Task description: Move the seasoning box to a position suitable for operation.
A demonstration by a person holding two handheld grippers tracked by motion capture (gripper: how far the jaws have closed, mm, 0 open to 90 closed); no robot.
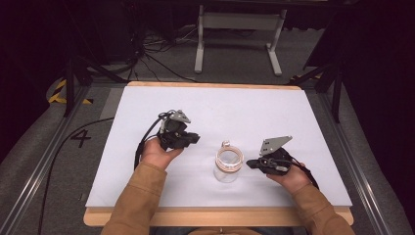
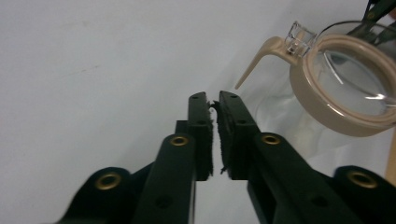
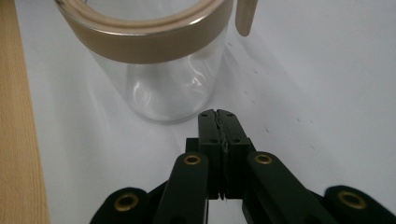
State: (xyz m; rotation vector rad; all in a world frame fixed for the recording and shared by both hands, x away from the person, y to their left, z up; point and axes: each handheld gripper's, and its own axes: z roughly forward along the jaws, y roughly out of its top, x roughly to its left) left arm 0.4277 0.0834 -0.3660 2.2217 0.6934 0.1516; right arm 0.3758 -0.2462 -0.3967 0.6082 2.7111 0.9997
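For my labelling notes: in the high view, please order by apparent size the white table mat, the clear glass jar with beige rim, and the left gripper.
1. White table mat, largest.
2. Left gripper.
3. Clear glass jar with beige rim, about alike in size to the gripper; unsure.

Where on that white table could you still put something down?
Nearly anywhere. The far half of the table, beyond the jar and both grippers, is bare, as are its left and right edges. It is crowded only near the middle front, where the left gripper and right gripper flank the jar.
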